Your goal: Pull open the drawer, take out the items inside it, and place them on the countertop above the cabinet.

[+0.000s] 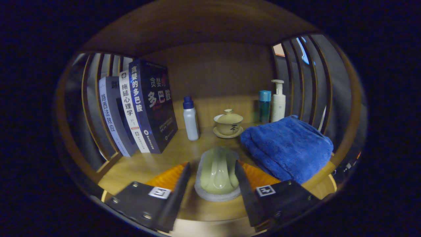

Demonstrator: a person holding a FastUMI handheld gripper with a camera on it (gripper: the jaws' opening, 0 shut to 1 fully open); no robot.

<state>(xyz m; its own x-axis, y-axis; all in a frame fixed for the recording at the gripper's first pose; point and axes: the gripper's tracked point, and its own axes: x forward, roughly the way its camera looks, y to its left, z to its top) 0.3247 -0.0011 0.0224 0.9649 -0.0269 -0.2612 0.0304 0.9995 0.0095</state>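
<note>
Pale green, the ceramic spoon (pixel 218 171) sits between the fingers of the gripper (pixel 212 171), though whether they press it I cannot tell. It hangs just over the wooden countertop (pixel 158 158). Bare wood lies left toward the books (pixel 141 108); the blue towel (pixel 287 148) crowds the right, the lidded cup (pixel 228 123) beyond.

The gripper (pixel 212 177) holds a pale green spoon (pixel 217 172) between its fingers above the wooden countertop (pixel 158 161), beside a blue towel (pixel 287 149).
</note>
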